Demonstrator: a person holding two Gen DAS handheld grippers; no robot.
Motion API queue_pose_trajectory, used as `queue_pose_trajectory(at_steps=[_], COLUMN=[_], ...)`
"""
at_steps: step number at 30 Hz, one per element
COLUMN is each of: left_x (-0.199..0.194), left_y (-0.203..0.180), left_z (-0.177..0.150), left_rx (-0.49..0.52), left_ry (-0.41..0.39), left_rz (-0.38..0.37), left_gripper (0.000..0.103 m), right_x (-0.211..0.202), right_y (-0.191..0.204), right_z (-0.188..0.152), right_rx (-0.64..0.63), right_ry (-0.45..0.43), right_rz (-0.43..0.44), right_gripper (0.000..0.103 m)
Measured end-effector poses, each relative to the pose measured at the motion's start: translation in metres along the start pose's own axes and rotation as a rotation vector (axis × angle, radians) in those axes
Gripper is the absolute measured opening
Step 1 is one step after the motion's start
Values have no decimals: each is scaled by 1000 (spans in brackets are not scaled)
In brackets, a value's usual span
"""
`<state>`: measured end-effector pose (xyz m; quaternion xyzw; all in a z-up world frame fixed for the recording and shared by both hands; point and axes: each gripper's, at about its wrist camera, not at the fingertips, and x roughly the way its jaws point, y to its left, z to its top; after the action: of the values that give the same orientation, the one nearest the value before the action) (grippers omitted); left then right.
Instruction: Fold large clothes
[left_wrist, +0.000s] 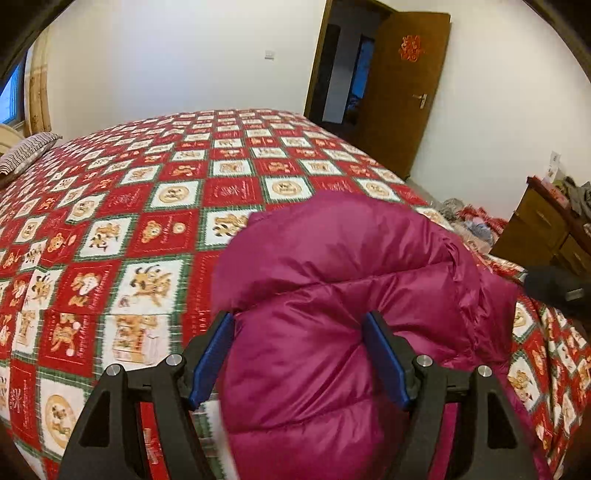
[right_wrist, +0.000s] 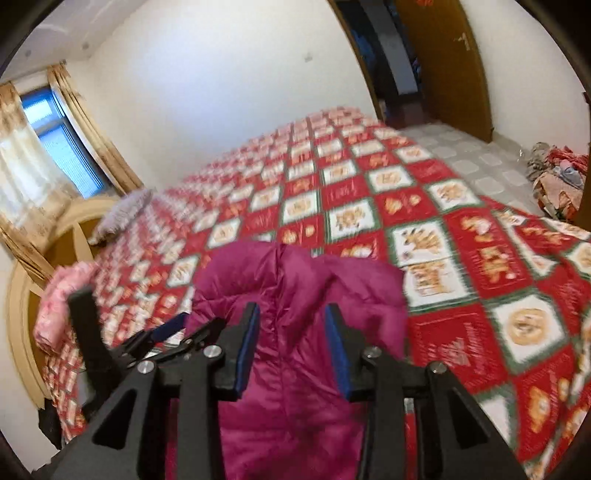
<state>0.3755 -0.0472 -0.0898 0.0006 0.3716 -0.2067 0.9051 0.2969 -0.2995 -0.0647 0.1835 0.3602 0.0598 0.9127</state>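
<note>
Your magenta down jacket (left_wrist: 332, 295) lies bunched on the bed (left_wrist: 155, 206), on its red checked cartoon quilt, near the edge closest to you and well apart from the striped pillow (left_wrist: 26, 153) at the headboard end. Your left gripper (left_wrist: 300, 350) has its blue-padded fingers (left_wrist: 207, 363) spread wide, a puffy fold bulging between them, though whether the pads press on it you cannot tell. Your right gripper (right_wrist: 291, 347) stands part-way apart astride the jacket's zipper seam, its grip likewise unclear.
</note>
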Motion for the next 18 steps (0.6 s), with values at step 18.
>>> queue_pose_trajectory(at_steps=[18], left_x=[64], left_y=[11], left_z=[-7], left_rx=[-40], left_ry=[124], left_rz=[14], left_gripper=[102], right_x=[75], right_y=[-39], right_z=[-41], right_rx=[-71], right_ry=[38], right_rz=[-153], right_gripper=[18])
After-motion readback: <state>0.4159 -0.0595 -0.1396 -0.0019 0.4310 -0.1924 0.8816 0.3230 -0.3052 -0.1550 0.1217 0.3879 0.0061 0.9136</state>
